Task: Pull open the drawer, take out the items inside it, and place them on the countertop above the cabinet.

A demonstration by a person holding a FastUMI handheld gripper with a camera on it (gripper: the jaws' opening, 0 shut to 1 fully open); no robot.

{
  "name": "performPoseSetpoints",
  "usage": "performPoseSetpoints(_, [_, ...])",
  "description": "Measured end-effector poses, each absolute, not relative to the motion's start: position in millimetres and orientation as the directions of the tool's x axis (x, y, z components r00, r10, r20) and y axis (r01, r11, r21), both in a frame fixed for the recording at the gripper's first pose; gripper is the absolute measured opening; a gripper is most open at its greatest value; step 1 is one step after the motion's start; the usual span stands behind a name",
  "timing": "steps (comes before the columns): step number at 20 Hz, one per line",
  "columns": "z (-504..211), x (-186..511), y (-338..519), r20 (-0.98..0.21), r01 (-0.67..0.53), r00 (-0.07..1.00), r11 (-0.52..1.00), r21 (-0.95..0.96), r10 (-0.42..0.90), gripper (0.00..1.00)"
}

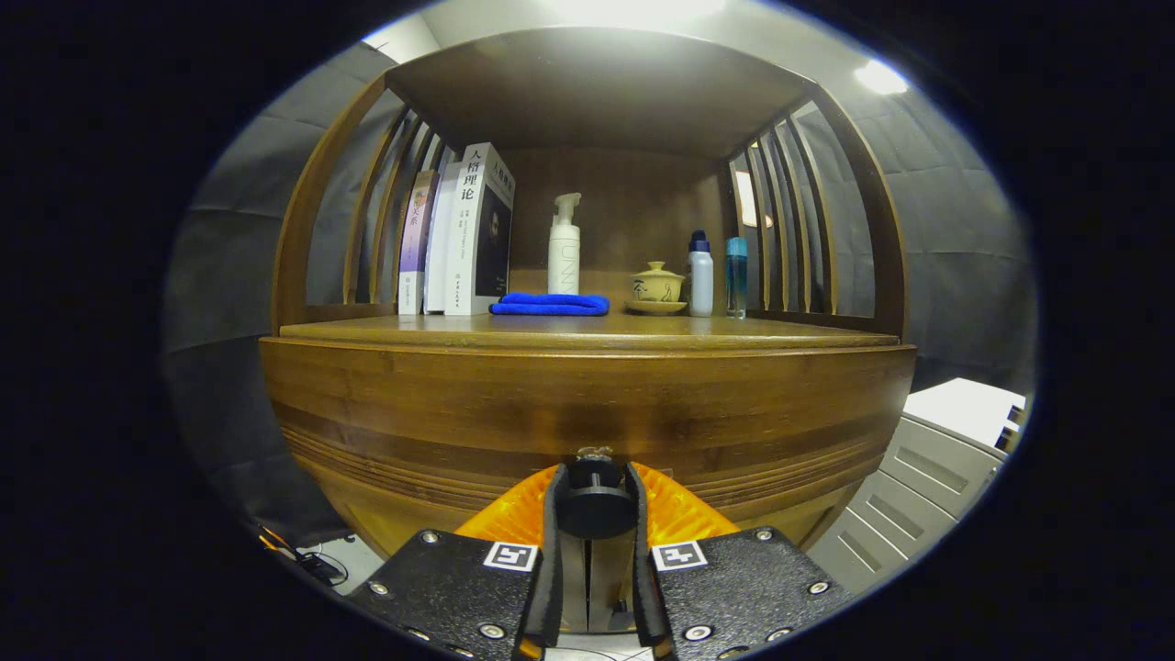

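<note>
Gripper: we see the gripper (595,500) pressed up against the wooden drawer front (587,413), its two fingers closed on the dark round knob (595,507) and pressing on it from either side.
Knob: it sits between the fingers, at the lower middle of the drawer front, with a small metal fitting just above it.
Drawer: we see the front panel as a broad wooden band directly ahead of the fingers; we cannot tell whether it is pulled out at all.
Drawer contents: hidden from us behind the front panel.
Countertop: the wooden countertop (734,332) runs just above the drawer front, beyond the fingers.
On the countertop: books (459,234) stand upright at the left; a folded blue cloth (551,304) lies just beside them; a white pump bottle (564,246) stands behind the cloth; a lidded yellow cup (657,286) rests on a saucer to the right; a white bottle with a dark cap (700,275) and a blue bottle (736,275) stand near it.
Hard to make out: the lower cabinet is cut off behind the gripper body.
Cabinet frame: slatted wooden sides and a wooden top (601,87) enclose the shelf space.
Room: grey padded walls (955,229), bright ceiling lights, a pale drawer unit (927,477) to the right, and cables (307,560) on the floor at the lower left.
</note>
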State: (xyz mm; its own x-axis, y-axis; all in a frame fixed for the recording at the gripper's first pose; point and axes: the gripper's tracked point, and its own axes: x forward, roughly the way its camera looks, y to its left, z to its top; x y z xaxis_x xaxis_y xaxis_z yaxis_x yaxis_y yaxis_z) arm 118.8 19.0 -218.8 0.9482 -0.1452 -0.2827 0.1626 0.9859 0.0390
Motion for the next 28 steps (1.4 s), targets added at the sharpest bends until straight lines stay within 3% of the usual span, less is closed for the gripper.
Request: performPoseSetpoints(28, [-207.8, 12.0, 32.1, -0.359, 0.187, 0.922, 0.979, 0.08, -0.146, 0.31])
